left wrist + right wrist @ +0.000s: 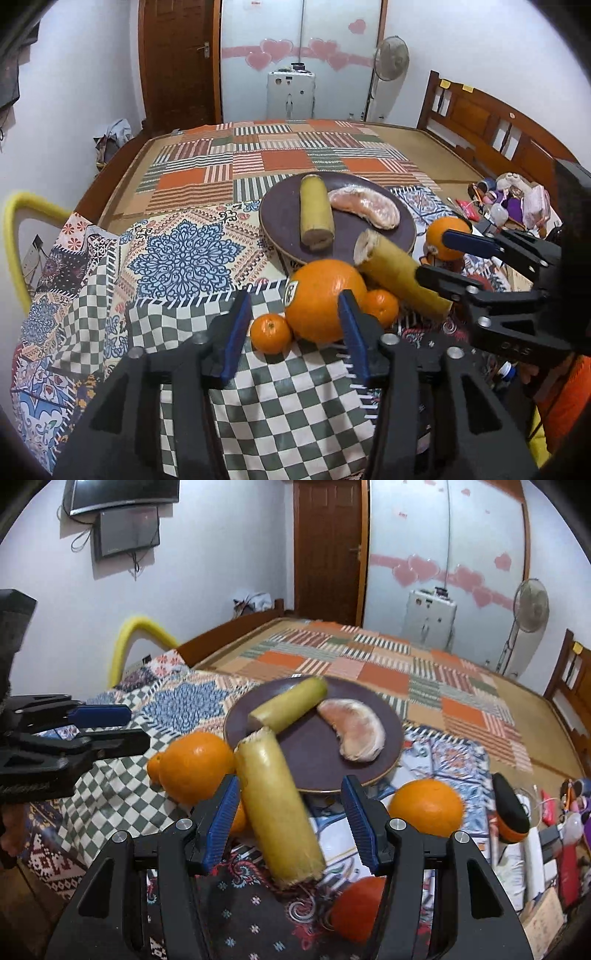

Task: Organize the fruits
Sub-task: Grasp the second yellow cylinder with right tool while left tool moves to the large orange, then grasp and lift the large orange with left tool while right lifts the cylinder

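Note:
A dark brown plate on the patterned cloth holds a yellow-green cane piece and a pink pomelo segment. A second cane piece lies tilted between the open pads of my right gripper, leaning on a big orange. My left gripper is open around that big orange and a small tangerine. Another tangerine, a second orange and a red-orange fruit lie nearby.
The cloths cover a wide bed with a wooden headboard at the right. Clutter of small items sits at the right edge. A yellow padded rail stands at the left. A fan and door are behind.

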The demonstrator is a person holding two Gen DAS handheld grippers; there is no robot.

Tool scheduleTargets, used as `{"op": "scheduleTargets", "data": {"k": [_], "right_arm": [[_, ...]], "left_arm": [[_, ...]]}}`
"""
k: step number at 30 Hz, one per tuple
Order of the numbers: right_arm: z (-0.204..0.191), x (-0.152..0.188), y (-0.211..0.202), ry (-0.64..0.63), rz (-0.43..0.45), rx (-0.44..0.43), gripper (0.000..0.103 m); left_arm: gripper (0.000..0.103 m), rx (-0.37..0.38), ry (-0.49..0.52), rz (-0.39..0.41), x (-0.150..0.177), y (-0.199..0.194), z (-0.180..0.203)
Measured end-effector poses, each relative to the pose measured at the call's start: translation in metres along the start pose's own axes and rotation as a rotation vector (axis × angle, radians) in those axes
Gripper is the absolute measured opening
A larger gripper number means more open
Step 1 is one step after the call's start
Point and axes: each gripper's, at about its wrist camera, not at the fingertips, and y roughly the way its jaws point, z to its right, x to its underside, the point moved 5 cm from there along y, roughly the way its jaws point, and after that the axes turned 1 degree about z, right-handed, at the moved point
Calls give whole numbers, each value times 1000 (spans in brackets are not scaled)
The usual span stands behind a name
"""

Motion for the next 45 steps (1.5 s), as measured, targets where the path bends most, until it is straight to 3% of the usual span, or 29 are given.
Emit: {"op": "scheduleTargets", "data": {"k": [12, 14, 15, 17, 33, 45], "right_arm": [[-16, 4, 25, -32, -59, -49, 53], [-17, 5, 29, -36, -63, -53, 49], [-17, 5, 29, -36, -63, -56, 42], [-18, 5, 29, -30, -66, -72, 41], [7, 6, -27, 85, 81, -78, 35], [15, 7, -34, 102, 97, -95, 35]], "left_arm": [[69, 2, 38, 27, 12, 5, 6], [69, -1, 45, 27, 13, 8, 6], [69, 0, 44, 24, 13, 9, 6], [69, 8, 36, 13, 14, 13, 7], [71, 35, 6, -11, 4, 38, 20], [69, 53, -38, -32, 2, 63, 19]]}}
